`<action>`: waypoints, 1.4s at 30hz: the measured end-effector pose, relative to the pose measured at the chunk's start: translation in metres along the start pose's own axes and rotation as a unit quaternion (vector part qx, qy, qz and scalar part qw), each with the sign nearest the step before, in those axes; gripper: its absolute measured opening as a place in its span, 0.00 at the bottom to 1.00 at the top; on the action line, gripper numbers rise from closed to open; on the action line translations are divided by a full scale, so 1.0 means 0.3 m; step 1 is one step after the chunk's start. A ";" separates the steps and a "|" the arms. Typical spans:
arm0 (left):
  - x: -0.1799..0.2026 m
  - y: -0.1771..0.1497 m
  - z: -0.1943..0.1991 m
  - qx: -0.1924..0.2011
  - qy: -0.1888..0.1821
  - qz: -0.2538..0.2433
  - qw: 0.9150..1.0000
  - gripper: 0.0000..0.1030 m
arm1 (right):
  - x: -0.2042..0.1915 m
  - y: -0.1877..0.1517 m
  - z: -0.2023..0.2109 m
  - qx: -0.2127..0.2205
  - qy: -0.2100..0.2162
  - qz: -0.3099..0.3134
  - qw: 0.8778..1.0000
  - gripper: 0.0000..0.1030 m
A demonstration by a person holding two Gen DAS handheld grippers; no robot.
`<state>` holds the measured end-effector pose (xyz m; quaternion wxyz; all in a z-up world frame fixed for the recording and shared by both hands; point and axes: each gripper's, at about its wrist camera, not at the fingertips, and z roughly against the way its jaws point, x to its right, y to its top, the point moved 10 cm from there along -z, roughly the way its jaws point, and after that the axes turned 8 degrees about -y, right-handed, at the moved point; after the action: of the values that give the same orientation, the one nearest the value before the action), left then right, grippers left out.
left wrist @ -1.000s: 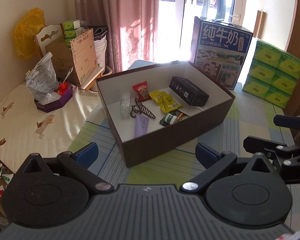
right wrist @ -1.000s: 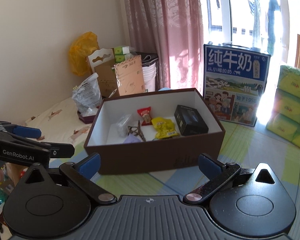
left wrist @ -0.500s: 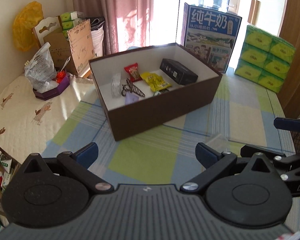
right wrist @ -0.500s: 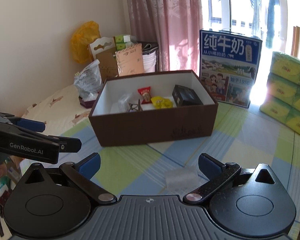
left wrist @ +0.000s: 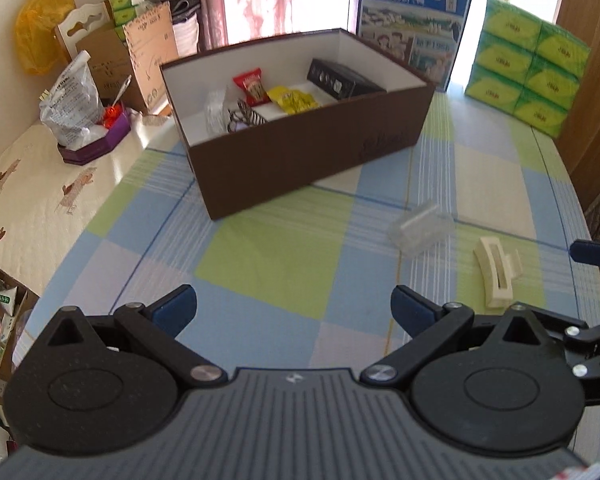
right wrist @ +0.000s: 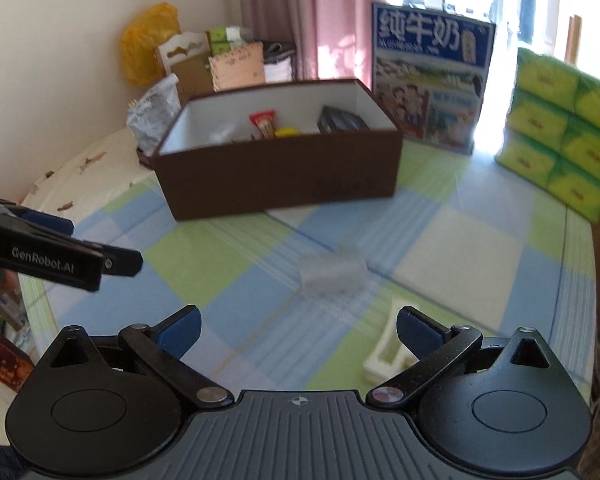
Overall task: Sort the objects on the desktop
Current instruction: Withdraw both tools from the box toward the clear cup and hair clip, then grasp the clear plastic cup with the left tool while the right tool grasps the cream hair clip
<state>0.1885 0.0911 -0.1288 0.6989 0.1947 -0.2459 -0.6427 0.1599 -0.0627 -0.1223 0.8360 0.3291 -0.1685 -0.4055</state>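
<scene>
A brown box (left wrist: 308,152) with a white inside stands on the checked tablecloth and holds a red snack packet (left wrist: 254,86), a yellow packet (left wrist: 294,100), a black box (left wrist: 342,80) and a striped clip (left wrist: 246,114). The brown box also shows in the right wrist view (right wrist: 280,176). A clear plastic case (left wrist: 420,228) and a cream hair claw (left wrist: 496,276) lie on the cloth in front of it. The case (right wrist: 330,274) and claw (right wrist: 388,344) lie just ahead of my right gripper (right wrist: 298,330). My left gripper (left wrist: 292,310) is open and empty. My right gripper is open and empty.
A blue milk carton box (left wrist: 412,24) and green tissue packs (left wrist: 528,68) stand behind the brown box. A purple tray with a plastic bag (left wrist: 80,120) and cardboard boxes (left wrist: 120,60) sit at the left. The table's right edge (left wrist: 580,208) is close.
Both grippers have pulled back from the brown box toward the near side of the table. The clear case and cream hair claw have come into view.
</scene>
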 end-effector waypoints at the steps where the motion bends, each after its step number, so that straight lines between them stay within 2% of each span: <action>1: 0.002 -0.004 -0.007 -0.004 -0.002 -0.002 1.000 0.99 | 0.007 -0.015 -0.002 -0.006 -0.002 -0.003 1.000 0.98; 8: 0.043 -0.017 -0.066 -0.024 -0.022 -0.025 0.999 0.98 | 0.067 -0.096 -0.038 -0.041 -0.024 -0.033 0.998 0.98; 15: 0.073 -0.012 -0.126 -0.041 -0.032 -0.041 0.998 0.97 | 0.113 -0.096 -0.074 -0.049 -0.047 -0.053 0.996 0.98; 23: 0.094 -0.010 -0.215 -0.065 -0.062 -0.052 0.995 0.95 | 0.169 -0.114 -0.143 -0.069 -0.077 -0.085 0.991 0.98; 29: 0.119 0.007 -0.299 -0.073 -0.083 -0.079 0.991 0.93 | 0.226 -0.121 -0.200 -0.075 -0.102 -0.128 0.984 0.98; 33: 0.145 0.027 -0.366 -0.076 -0.093 -0.108 0.987 0.92 | 0.244 -0.121 -0.241 -0.076 -0.123 -0.128 0.981 0.98; 34: 0.151 0.034 -0.381 -0.076 -0.095 -0.115 0.986 0.92 | 0.245 -0.122 -0.250 -0.076 -0.126 -0.124 0.981 0.97; 38: 0.179 0.063 -0.433 -0.077 -0.111 -0.137 0.981 0.92 | 0.246 -0.124 -0.297 -0.082 -0.137 -0.110 0.981 0.77; 42: 0.210 0.089 -0.475 -0.076 -0.128 -0.159 0.976 0.92 | 0.249 -0.124 -0.336 -0.084 -0.141 -0.113 0.980 0.67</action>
<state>0.2980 0.0248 -0.2217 0.5637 0.0935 -0.2493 -0.7819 0.2401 -0.0969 -0.2199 0.7772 0.2142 -0.2115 -0.5525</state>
